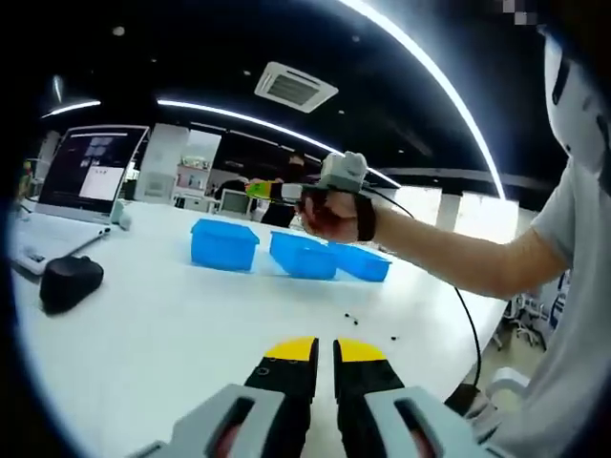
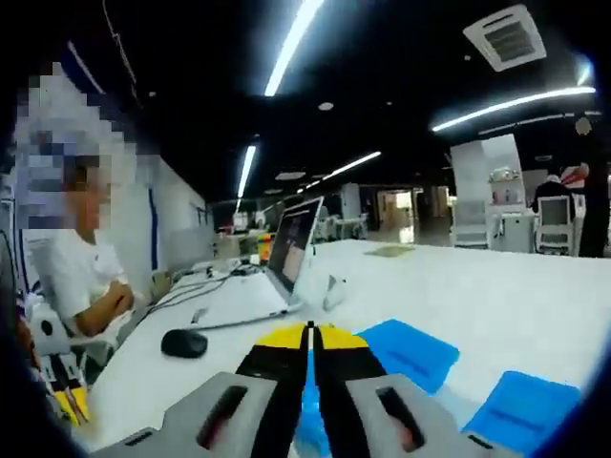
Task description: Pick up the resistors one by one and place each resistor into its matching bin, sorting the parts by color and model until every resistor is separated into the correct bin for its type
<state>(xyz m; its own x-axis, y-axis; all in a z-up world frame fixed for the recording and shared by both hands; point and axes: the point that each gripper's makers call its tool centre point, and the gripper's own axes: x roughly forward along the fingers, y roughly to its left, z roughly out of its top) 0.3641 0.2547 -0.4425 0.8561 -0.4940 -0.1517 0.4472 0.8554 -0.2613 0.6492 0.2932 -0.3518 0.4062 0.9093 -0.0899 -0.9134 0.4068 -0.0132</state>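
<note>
A few small dark resistors (image 1: 351, 318) lay scattered on the white table (image 1: 162, 334), toward its near edge and just ahead of the left gripper (image 1: 325, 351), whose yellow-tipped jaws stood a narrow gap apart with nothing between them. Beyond the resistors, three blue bins (image 1: 224, 243) sat in a row across the middle of the table. In the left gripper view, the right gripper (image 1: 286, 191) was held by a hand (image 1: 329, 215) in the air above the bins; whether it carried anything could not be told there. In the right gripper view, the right gripper's (image 2: 310, 334) jaws were pressed together over the blue bins (image 2: 406, 351), with no part visible between the tips. Toward the table's far edge stood an open laptop (image 1: 91, 172), with a black mouse (image 1: 69, 281) nearer.
</note>
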